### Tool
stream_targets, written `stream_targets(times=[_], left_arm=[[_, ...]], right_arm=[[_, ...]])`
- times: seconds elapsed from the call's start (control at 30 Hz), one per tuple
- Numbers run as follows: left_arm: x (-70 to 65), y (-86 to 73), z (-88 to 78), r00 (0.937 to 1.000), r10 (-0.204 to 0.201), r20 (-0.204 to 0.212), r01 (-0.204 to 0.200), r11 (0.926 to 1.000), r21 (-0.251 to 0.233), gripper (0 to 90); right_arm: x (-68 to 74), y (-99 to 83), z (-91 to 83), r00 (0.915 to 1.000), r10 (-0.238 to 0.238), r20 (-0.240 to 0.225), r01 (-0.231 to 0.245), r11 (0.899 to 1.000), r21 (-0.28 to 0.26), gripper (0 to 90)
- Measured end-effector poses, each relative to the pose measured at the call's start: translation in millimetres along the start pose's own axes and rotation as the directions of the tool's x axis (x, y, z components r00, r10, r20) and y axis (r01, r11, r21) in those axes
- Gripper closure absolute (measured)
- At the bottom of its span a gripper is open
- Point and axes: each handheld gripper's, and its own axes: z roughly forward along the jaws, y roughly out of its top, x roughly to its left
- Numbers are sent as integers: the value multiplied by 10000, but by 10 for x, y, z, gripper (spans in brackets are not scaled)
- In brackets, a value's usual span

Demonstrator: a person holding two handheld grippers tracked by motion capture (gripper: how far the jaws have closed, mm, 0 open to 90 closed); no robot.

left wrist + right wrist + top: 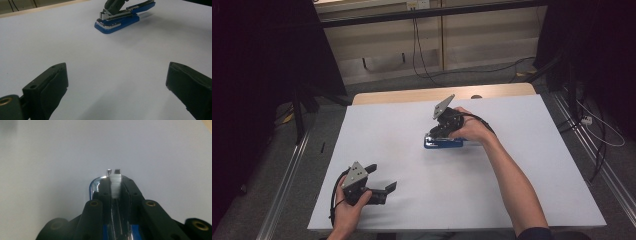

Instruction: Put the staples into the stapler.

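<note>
A blue and chrome stapler [443,143] lies near the middle of the white table [392,120]. My right gripper [435,134] comes down on it from the right, jaws shut on the stapler's raised upper arm. In the right gripper view the two jaws [116,182] pinch the metal magazine, a white ribbed strip shows between them, and the blue base [106,233] lies below. My left gripper [383,177] rests at the front left, open and empty. In its own view the left gripper [117,70] faces the stapler [117,21] across bare table.
A wooden strip [412,95] edges the table's far side. Cables [422,65] trail over the floor beyond it, and dark stands rise at both sides. Metal rails [287,175] run along the floor left and right of the table.
</note>
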Motion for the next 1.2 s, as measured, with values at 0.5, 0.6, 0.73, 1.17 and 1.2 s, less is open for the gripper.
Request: stream_targets(times=[0.5, 0.6, 0.73, 1.17, 1.2], left_arm=[[-13, 1, 6, 10000, 24, 59, -24, 10000, 37, 42], [-7, 0, 6, 10000, 33, 48, -33, 10000, 27, 42], [-5, 0, 6, 10000, 55, 39, -55, 10000, 34, 42], [-5, 0, 7, 10000, 52, 51, -52, 10000, 27, 42], [-6, 0, 7, 10000, 31, 57, -31, 10000, 20, 42]], right_arm=[[1, 10, 31, 9999, -151, 31, 151, 9999, -45, 791], [2, 13, 31, 9999, -137, 36, 137, 9999, -33, 791], [0, 12, 33, 9999, -153, 30, 153, 9999, -44, 789], [-3, 32, 13, 9984, -572, 16, 572, 9983, 105, 791], [-6, 32, 15, 9982, -602, 13, 602, 9981, 88, 791]])
